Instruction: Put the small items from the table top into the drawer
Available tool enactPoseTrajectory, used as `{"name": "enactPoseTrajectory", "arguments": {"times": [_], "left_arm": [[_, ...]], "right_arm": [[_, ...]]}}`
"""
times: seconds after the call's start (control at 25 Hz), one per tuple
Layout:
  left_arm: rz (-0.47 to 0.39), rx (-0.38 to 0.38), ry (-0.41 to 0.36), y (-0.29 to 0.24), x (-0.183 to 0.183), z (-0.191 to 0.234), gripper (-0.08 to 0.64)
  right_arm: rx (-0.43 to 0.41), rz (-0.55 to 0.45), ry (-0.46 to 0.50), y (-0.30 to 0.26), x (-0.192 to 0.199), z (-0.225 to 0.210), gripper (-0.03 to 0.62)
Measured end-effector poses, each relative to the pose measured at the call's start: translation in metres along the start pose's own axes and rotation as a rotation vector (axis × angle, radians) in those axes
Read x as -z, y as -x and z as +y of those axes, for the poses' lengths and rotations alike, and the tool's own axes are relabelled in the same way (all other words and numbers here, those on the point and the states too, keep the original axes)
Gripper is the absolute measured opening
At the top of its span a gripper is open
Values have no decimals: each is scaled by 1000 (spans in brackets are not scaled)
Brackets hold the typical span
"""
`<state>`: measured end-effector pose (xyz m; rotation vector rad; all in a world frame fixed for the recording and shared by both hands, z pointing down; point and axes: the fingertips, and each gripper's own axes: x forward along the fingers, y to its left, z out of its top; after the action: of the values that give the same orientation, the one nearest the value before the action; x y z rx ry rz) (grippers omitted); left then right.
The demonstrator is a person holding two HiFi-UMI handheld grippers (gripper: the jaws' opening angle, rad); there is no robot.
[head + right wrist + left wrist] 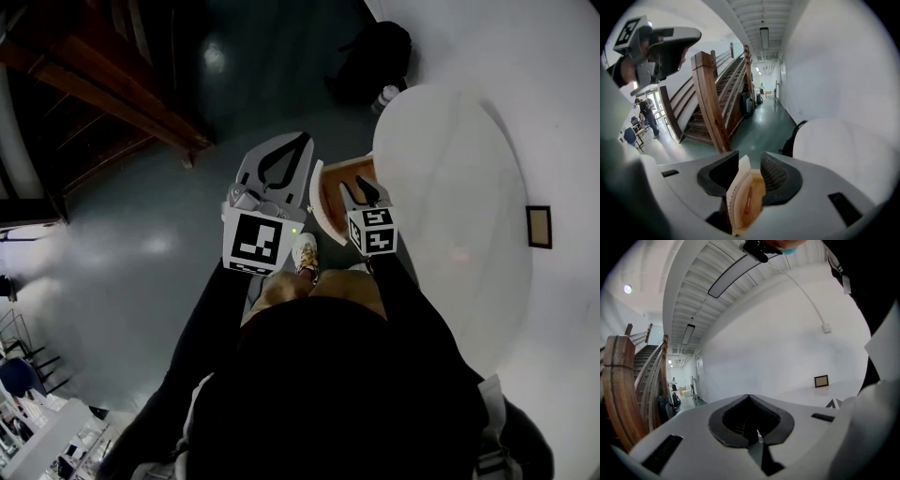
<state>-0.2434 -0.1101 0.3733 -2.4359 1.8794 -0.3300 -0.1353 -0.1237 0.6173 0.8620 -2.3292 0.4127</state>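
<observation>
Head view first: the left gripper (305, 141) hangs at 12 o'clock from the middle, its jaws drawn to a point and empty. The right gripper (364, 190) sits just at its 3 o'clock, over the pulled-out drawer (330, 192). The round white table (450, 187) fills the 3 o'clock side, with a small dark frame (539, 226) near its far edge. A black bag (375, 56) lies on the floor at 1 o'clock, and there's a wooden staircase (84, 84) at 10 o'clock. On to the left gripper view: its tips meet, nothing between them, and the frame stands at 3 o'clock against the white wall (778, 348). Now the right gripper view: the jaws stand apart and press on nothing. Through the gap at 6 o'clock you see the drawer's white front and wooden inside. A slim reddish item (746, 202) lies in there, though I can't tell what it is.
</observation>
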Motion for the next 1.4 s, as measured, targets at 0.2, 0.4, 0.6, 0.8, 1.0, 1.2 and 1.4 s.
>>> {"name": "enactPoseTrajectory", "arguments": {"times": [0.2,0.4,0.6,0.8,1.0,1.2,1.4], "left_arm": [[-14,-34,-18,-4,-17,11,15],[-48,-46,-48,-11,-41,18,15],[-92,-61,-72,-15,-64,26,15],[-115,-83,-90,-16,-83,38,15],[-130,-45,-117,-29,-93,26,15],[-135,19,-117,-51,-98,2,15],[-164,103,-109,-82,-116,-42,15]], "right_arm": [[28,-220,50,30,-93,-8,160],[46,-418,93,76,-176,-12,160],[75,-577,124,124,-230,-19,160],[77,-695,138,162,-266,-22,160],[105,-698,157,168,-265,-32,160],[170,-691,137,186,-253,-63,160],[272,-681,81,222,-230,-111,160]]}}
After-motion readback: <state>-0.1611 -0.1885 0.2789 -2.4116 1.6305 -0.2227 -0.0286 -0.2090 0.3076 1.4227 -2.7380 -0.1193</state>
